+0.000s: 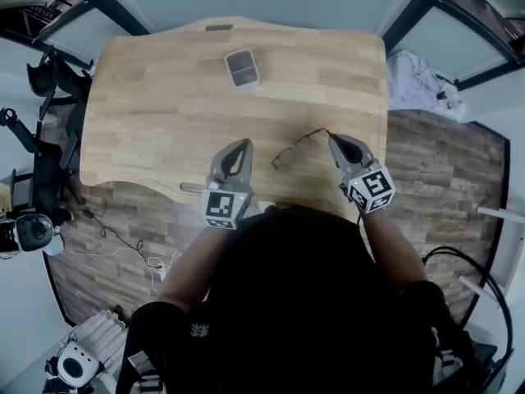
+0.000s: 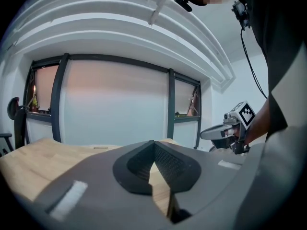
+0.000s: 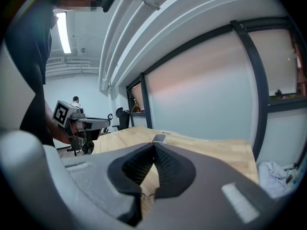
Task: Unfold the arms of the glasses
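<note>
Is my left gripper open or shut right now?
Shut. In the left gripper view, the left gripper has its jaw tips touching, with nothing held between them.

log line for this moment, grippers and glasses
left gripper: shut, empty, over table | right gripper: shut, tip at glasses arm, grip unclear | glasses: on table, arm state unclear | case: far side, apart

text: none legible | labels: none | numbers: none | signs: none
</note>
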Motion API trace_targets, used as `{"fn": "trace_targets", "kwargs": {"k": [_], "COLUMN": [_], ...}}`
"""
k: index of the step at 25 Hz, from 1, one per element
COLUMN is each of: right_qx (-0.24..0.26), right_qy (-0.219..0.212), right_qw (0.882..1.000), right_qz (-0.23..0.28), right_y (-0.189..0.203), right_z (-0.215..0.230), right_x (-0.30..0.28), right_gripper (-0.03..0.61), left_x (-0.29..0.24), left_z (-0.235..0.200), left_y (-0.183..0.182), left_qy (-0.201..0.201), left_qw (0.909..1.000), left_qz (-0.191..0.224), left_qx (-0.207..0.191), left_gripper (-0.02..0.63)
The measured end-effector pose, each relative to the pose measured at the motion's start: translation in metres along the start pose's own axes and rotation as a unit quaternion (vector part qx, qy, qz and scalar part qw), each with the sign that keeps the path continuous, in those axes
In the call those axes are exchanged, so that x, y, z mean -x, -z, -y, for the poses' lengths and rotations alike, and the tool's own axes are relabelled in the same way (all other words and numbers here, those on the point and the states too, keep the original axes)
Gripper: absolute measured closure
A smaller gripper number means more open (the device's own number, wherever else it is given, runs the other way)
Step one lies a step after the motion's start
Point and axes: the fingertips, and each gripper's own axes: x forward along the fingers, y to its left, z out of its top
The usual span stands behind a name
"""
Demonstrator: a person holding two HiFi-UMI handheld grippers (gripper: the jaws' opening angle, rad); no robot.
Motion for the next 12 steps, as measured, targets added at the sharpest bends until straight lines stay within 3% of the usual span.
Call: {"fn": "trace_targets", "kwargs": {"k": [4,12], "right_qx": [-0.021,0.001], "right_qy": [0.018,0.029], "right_qw": [1.0,1.0], "right_qz": [-0.002,-0.009], "right_y": [0.004,0.004], "right_z": [0.011,0.013], "right_x": [0.006,0.016], "right_gripper": [0.578,0.578], "left_x": [-0.004,-0.011], "left_z": [0.0,0.009], "left_y": [0.008,0.009], "left_qy": [0.001,0.014], "left_qw": [0.9999,0.9997], "left_qz": [-0.013,-0.018], "left_qx": [0.005,0.01], "left_gripper": [0.609,0.609]}}
